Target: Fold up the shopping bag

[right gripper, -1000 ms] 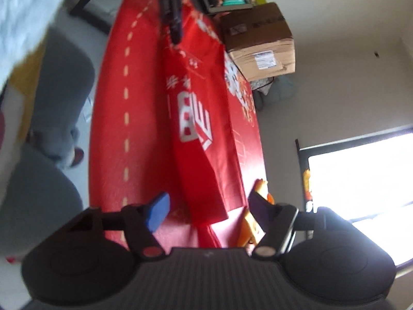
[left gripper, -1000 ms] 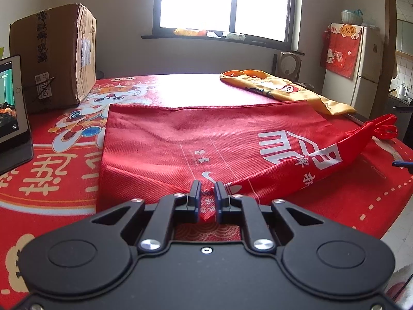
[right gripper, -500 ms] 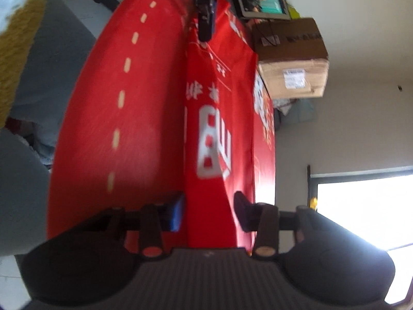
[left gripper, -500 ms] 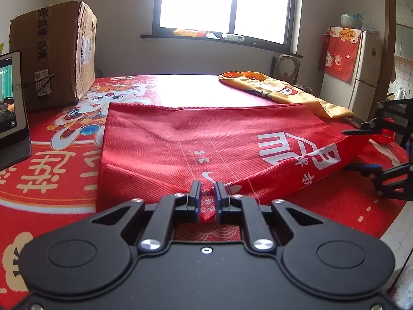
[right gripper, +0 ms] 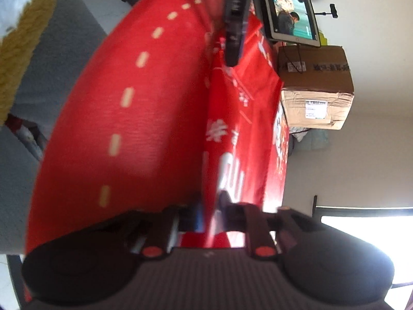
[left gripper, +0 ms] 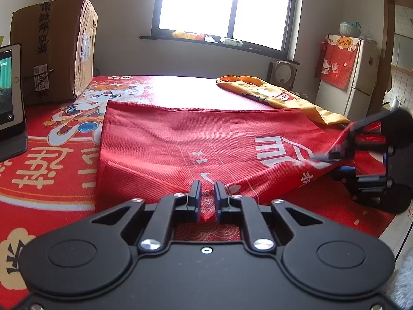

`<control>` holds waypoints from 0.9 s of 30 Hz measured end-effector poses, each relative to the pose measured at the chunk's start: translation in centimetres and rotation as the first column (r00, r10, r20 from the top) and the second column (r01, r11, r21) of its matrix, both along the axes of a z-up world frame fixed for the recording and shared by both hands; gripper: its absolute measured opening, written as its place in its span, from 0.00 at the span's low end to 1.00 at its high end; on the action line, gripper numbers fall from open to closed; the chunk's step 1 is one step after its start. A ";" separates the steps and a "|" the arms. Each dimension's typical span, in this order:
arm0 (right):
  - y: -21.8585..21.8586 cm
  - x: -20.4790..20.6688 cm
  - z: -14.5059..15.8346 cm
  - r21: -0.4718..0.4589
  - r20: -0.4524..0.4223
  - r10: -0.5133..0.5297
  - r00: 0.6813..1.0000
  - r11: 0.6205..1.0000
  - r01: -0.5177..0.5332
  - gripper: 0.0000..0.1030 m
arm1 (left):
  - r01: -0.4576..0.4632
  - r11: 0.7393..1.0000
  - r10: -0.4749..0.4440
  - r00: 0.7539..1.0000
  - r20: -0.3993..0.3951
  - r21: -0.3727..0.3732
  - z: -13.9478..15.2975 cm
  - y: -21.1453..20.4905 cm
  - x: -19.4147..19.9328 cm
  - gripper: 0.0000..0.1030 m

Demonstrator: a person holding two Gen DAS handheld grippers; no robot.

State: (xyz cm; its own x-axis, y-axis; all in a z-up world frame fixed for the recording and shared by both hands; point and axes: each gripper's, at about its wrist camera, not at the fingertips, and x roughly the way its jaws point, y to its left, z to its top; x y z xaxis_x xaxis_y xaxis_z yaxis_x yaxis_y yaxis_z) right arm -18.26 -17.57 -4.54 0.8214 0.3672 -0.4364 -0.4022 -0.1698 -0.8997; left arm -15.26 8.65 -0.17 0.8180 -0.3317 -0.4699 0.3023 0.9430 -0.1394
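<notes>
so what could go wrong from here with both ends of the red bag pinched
1. The left hand-held gripper holds only a small fold at the red shopping bag's near edge; a pull could slip it free.
2. The right hand-held gripper grips the far end; uneven lifting may skew the fold.
3. The orange bag lies close behind and could get swept.

Your bag (left gripper: 196, 139) lay on the table (left gripper: 51, 160) | box (left gripper: 54, 49) and tablet (left gripper: 10, 95) far left | second bag (left gripper: 273, 95) behind, right.
</notes>
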 end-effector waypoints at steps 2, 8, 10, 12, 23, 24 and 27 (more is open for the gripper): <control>0.1 0.0 -0.2 0.022 0.005 -0.011 1.000 1.000 0.011 0.09 | -0.001 1.000 0.000 1.000 -0.001 -0.013 0.0 0.1 0.0 0.12; 0.8 0.4 0.3 0.014 -0.035 -0.040 0.999 0.999 0.040 0.09 | 0.004 1.000 -0.004 1.000 -0.001 0.017 0.1 -0.3 0.0 0.11; 1.1 0.6 0.7 0.027 -0.062 -0.067 0.996 0.997 0.069 0.09 | 0.006 0.999 -0.006 1.000 -0.001 0.031 0.2 -0.5 0.0 0.11; 1.5 0.6 0.8 0.042 -0.075 -0.092 0.993 0.995 0.096 0.09 | 0.011 0.999 -0.011 1.000 -0.001 0.044 0.3 -0.6 0.0 0.11; 1.8 -2.2 3.3 0.113 -0.260 -0.118 0.958 0.982 0.151 0.08 | 0.090 0.996 -0.089 0.995 -0.047 0.007 0.7 1.0 -1.3 0.11; 1.8 -2.4 3.6 0.127 -0.286 -0.119 0.951 0.979 0.161 0.08 | 0.093 0.996 -0.093 0.994 -0.051 -0.003 0.6 1.3 -1.2 0.11; 1.6 -1.6 4.5 0.171 -0.361 -0.120 0.925 0.966 0.192 0.08 | 0.100 0.995 -0.101 0.993 -0.063 -0.022 0.5 1.8 -0.8 0.11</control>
